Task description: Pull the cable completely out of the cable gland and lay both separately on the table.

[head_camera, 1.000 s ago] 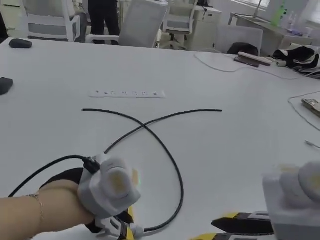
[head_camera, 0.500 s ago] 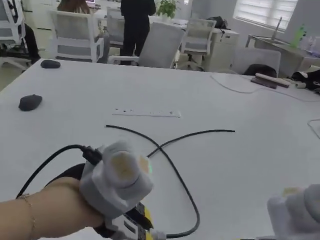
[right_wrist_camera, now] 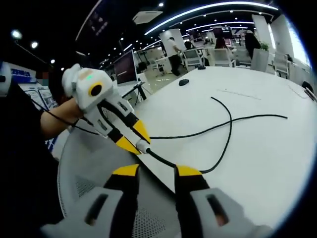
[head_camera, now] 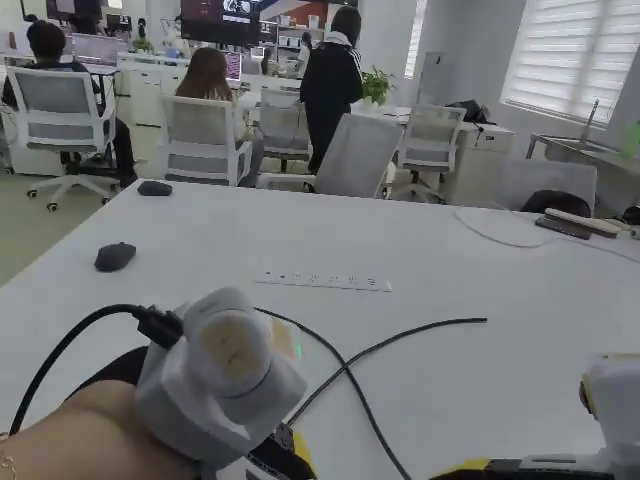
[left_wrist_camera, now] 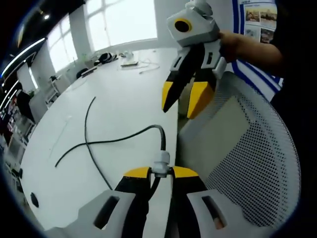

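Observation:
A white cable gland [left_wrist_camera: 161,163] sits between the yellow tips of my left gripper [left_wrist_camera: 161,171], which is shut on it just off the table's near edge. The black cable [left_wrist_camera: 99,142] leaves the gland and runs over the white table [left_wrist_camera: 124,89], crossing itself once. In the right gripper view the left gripper [right_wrist_camera: 133,139] holds the gland [right_wrist_camera: 142,145], and the cable [right_wrist_camera: 218,126] trails away to the right. My right gripper [right_wrist_camera: 157,171] is open, a short way from the gland, with nothing between its fingers. From the left gripper view, the right gripper [left_wrist_camera: 182,98] hangs above the gland.
A white mesh chair [left_wrist_camera: 237,144] stands under both grippers at the table edge. A white power strip [head_camera: 320,281] lies beyond the cable [head_camera: 400,345], and two dark mice [head_camera: 115,256] lie at the far left. Office chairs and people are behind the table.
The head camera has tilted up, so more of the room shows. The left gripper keeps its hold on the gland. The cable's crossing lies as before.

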{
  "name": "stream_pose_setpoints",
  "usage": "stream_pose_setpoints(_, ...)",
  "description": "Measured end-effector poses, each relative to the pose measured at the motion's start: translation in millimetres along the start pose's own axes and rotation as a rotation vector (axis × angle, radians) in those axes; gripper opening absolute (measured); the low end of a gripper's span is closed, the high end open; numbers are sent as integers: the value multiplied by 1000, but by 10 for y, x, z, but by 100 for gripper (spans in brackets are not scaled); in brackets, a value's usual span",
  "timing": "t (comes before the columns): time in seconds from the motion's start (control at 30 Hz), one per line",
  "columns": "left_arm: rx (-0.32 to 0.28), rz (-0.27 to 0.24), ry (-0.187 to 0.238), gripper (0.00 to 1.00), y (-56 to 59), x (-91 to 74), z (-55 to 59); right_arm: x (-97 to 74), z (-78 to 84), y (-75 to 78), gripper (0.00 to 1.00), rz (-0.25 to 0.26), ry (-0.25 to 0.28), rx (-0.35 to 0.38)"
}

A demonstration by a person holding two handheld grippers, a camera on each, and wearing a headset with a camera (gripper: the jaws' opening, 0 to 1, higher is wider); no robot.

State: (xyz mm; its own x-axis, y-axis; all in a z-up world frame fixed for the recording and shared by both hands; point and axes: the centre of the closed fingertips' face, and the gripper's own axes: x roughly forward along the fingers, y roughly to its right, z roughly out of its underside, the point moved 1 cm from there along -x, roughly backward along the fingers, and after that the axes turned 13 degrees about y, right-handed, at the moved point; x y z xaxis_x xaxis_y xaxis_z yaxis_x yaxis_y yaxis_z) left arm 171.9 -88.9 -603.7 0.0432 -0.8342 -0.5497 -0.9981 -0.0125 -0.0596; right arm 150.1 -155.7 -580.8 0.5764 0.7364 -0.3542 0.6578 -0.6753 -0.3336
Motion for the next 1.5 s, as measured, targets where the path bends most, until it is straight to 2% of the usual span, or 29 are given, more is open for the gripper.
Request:
stream_pose_setpoints(0.07, 32, -19, -14, 17, 4, -55, 9, 38, -21, -50, 28, -56, -30, -40)
stream_pose_setpoints(0.2, 40, -39, -4, 17, 42, -147, -12, 125, 1, -151, 28, -148, -118, -111)
stream_pose_setpoints(0.27, 46, -56, 8, 17, 55, -179, -38, 174, -10, -210, 28, -184, -141, -144)
stream_pose_setpoints(0.37, 75, -82, 1, 17, 54, -210, -42, 261, -33, -241, 28, -204, -152, -153)
stream_pose_setpoints(0.5, 164, -112, -17, 16, 50, -247, -34, 419, -17, -362, 28, -290, -192, -171)
stream_pose_setpoints(0.6, 238, -130, -43, 16, 36, -266, -6, 487, 34, -386, 28, -317, -226, -185)
stream_pose_setpoints(0.67, 275, -139, -48, 16, 50, -266, 3, 514, 60, -390, 28, -325, -242, -189)
stream_pose_setpoints(0.83, 281, -134, -38, 17, 142, -246, -4, 570, 79, -434, 28, -341, -257, -192)
stream_pose_setpoints(0.9, 305, -144, -37, 17, 149, -260, -30, 583, 65, -461, 27, -349, -253, -192)
stream_pose_setpoints(0.97, 332, -165, -40, 17, 137, -267, -43, 600, 31, -521, 21, -379, -234, -202)
stream_pose_setpoints(1.0, 356, -179, -55, 17, 123, -271, -30, 608, 15, -581, 18, -398, -220, -168)
stream_pose_setpoints(1.03, 376, -171, -62, 17, 137, -265, -18, 623, 13, -562, 19, -379, -221, -161)
stream_pose_setpoints(1.1, 365, -169, -62, 17, 157, -255, -13, 637, 46, -559, 18, -376, -239, -176)
stream_pose_setpoints(1.13, 375, -168, -67, 17, 168, -246, -15, 636, 65, -555, 17, -376, -246, -195)
stream_pose_setpoints(1.27, 394, -164, -77, 17, 198, -228, -40, 619, 88, -515, 15, -368, -261, -198)
stream_pose_setpoints(1.5, 421, -153, -135, 16, 213, -201, 9, 640, 162, -503, 12, -346, -266, -190)
